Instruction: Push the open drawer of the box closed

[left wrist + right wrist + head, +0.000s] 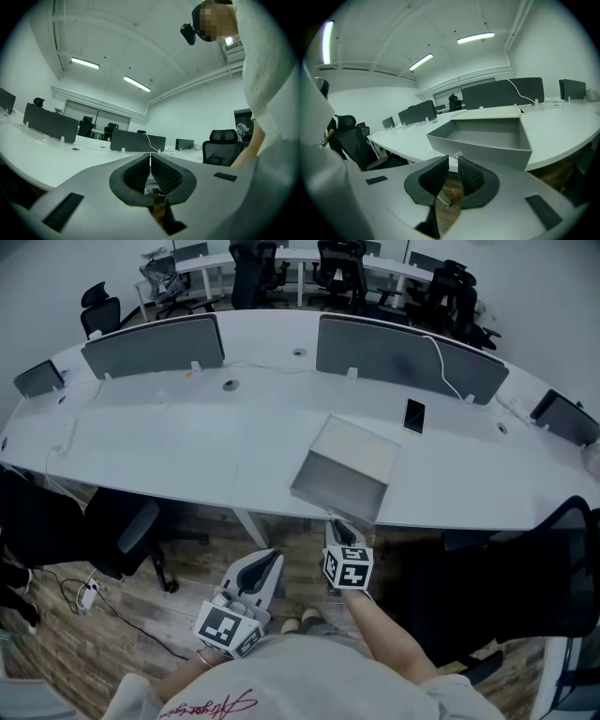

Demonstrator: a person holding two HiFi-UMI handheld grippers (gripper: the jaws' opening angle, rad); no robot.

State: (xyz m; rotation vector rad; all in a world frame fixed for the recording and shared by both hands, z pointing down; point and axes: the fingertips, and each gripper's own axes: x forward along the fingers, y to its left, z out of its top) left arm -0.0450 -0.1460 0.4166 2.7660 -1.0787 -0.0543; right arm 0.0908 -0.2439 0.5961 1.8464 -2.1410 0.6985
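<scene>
Both grippers are held low, in front of the near edge of the desk, and neither has anything in it. The right gripper has its ribbed pads a narrow gap apart, with only wood floor showing between them. The left gripper has its jaw tips pressed together. In the head view the right gripper points at the front panel of the open drawer and sits just short of it. From the right gripper view the drawer is a shallow grey tray, empty inside. A small clear knob on its front panel sits just beyond the jaw tips; whether they touch it cannot be told. The drawer is pulled well out of its white-topped box, towards the person, and its front overhangs the near edge of the curved white desk. The left gripper hangs to the left of the right one, nearer the person, over the floor and well apart from the drawer. A dark phone lies on the desk just right of and beyond the box. Farther back stand two grey partition screens, one at left and one at right, with a white cable draped over the right one. Black office chairs stand under the desk's near edge at left and at the far tables.
</scene>
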